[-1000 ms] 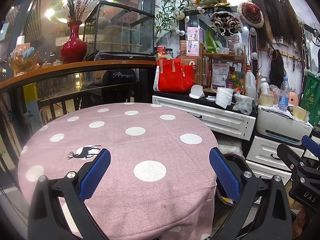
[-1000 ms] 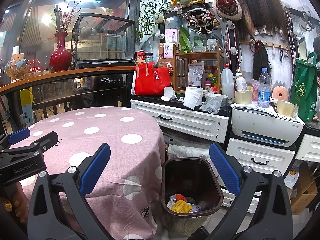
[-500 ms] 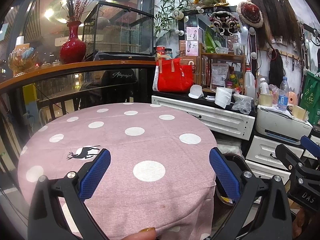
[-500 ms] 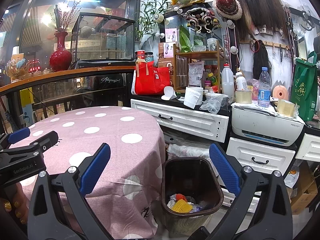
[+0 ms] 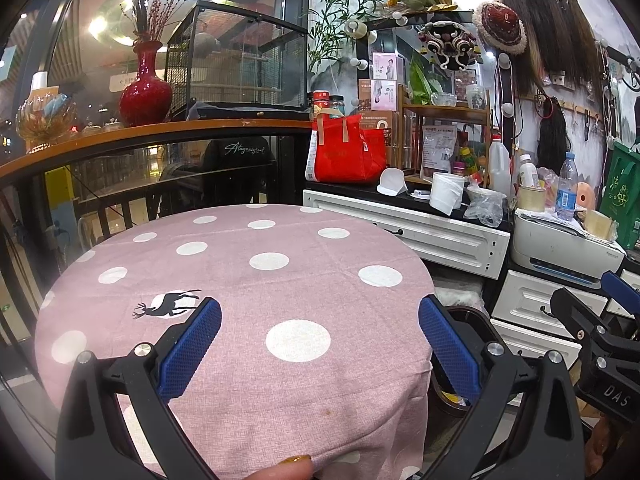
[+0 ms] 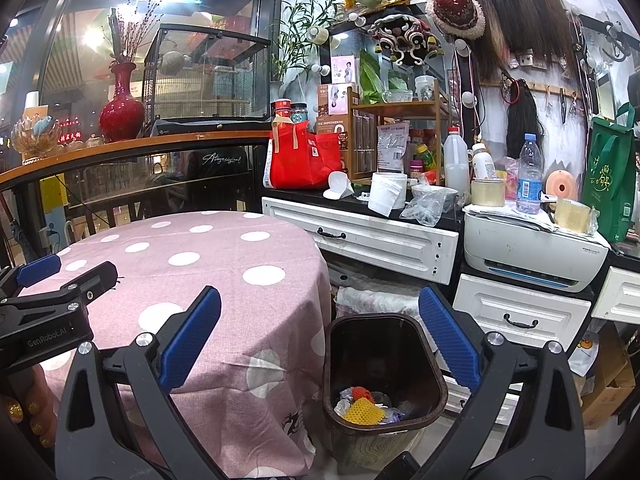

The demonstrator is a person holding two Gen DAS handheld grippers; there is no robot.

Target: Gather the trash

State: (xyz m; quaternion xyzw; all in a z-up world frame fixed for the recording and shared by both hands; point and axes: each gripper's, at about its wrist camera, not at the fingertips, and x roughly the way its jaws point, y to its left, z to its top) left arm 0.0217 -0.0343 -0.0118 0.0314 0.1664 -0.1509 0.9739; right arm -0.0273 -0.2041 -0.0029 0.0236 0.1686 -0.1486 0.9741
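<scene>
Both grippers stand wide apart and hold nothing: the left gripper [image 5: 320,344] hovers over the near edge of the round table under its pink cloth with white polka dots [image 5: 248,280], and the right gripper [image 6: 320,340] hangs just beside it, above the dark brown plastic waste bin [image 6: 434,364] on the floor at the table's right side. The trash lies in the bottom of that bin: a yellow foam net [image 6: 363,410], a red piece and some crumpled wrappers. No loose trash shows on the cloth, so the task looks close to done, or the next piece lies elsewhere. The risks are mostly of reach. A low sweep could snag the draped cloth and drag it, and the two grippers sit near enough to knock together. Farther back, the black counter over the white drawers [image 6: 360,236] is crowded; a crumpled clear plastic bag [image 6: 426,206] there rests near a white paper roll [image 6: 386,194] and bottles that a careless reach could topple.
</scene>
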